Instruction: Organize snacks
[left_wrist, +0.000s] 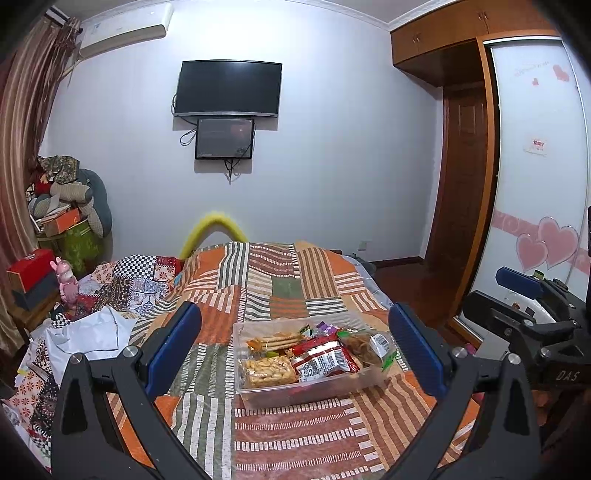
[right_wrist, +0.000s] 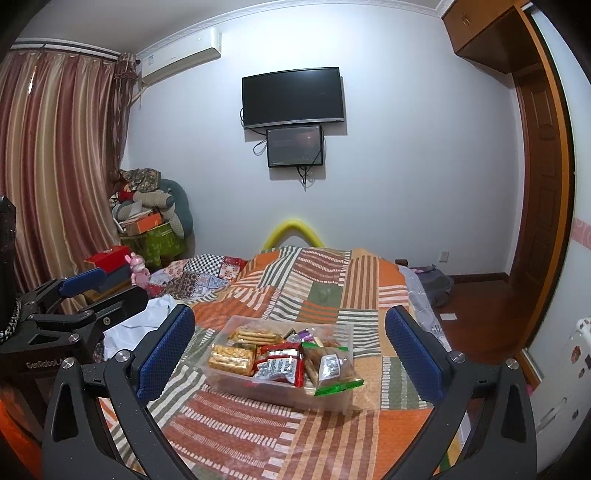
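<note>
A clear rectangular plastic tub (left_wrist: 310, 391) sits on the bed, on the patchwork bedspread of orange, green and striped squares (left_wrist: 295, 443), and everything else is easiest placed from that tub. It is filled with snacks: a see-through packet of peanut brittle (left_wrist: 266, 371) at its front left corner, a clear sleeve of round crackers (left_wrist: 275, 341) behind that, a red and white foil packet (left_wrist: 325, 360) in the middle, and a clear bag of brown pastry with a green edge and a barcode label (right_wrist: 332, 365) at the right end, leaning over the tub's rim. A few small wrapped sweets (right_wrist: 304, 335) lie along the back wall of the tub.

The left gripper (left_wrist: 295, 354), black with blue padded fingers (left_wrist: 173, 343), hangs just in front of the tub with its jaws spread wide, one finger on either side of the tub and neither touching it. The right gripper (right_wrist: 291, 352) hangs beside it, also just short of the tub, jaws as wide as they go, with nothing between the pads.

Left of the tub a crumpled white cloth (left_wrist: 88, 336) lies on the bed. Far beyond the tub, a black flat television (left_wrist: 229, 88) hangs on the pale wall with a smaller dark screen (left_wrist: 225, 138) just beneath it.
</note>
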